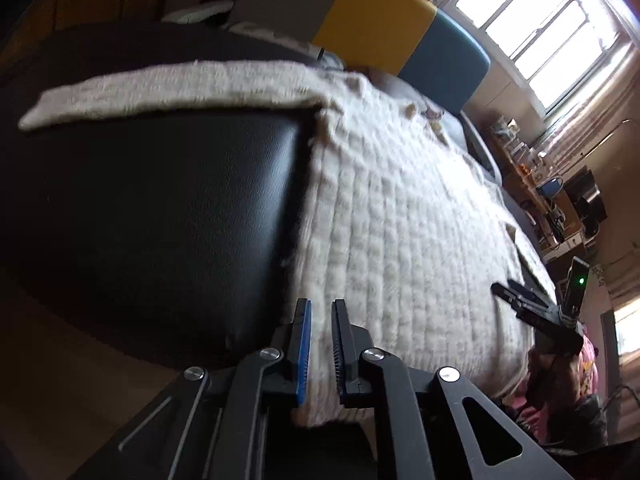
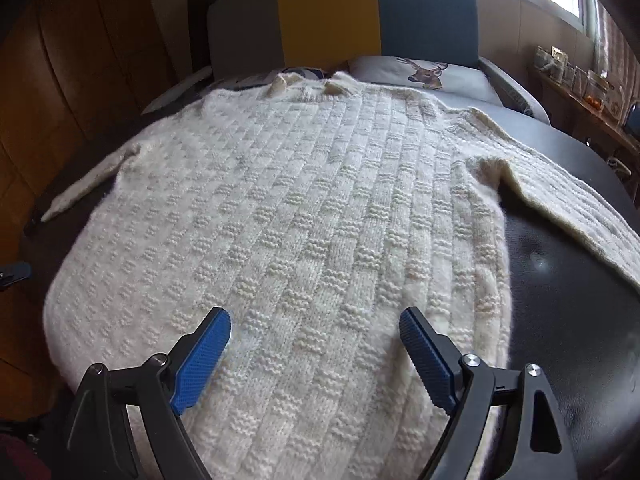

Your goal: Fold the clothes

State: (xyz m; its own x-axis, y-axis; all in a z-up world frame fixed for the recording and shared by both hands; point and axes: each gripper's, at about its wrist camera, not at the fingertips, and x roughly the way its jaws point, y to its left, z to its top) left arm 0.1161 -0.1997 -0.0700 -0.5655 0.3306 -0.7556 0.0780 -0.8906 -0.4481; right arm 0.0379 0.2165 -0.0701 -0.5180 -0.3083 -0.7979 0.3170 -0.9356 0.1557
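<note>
left wrist: cream basket-knit sweater (image 1: 400,216) lies flat on black leather surface (image 1: 160,220), long axis toward headboard (image 1: 400,36), one sleeve spread sideways; left gripper (image 1: 321,312) narrow, empty gap over hem edge | right wrist: right gripper (image 2: 315,322) wide apart, holding nothing, above sweater hem; collar near deer pillow (image 2: 424,74)

One cream knitted sweater (image 2: 288,216) fills the middle of the frame, with two sleeves, one at left (image 2: 80,192) and one at right (image 2: 568,200). One deer-print pillow (image 2: 424,74) lies at upper right. Two hand-held grippers: left (image 1: 321,320), right (image 2: 314,326).
</note>
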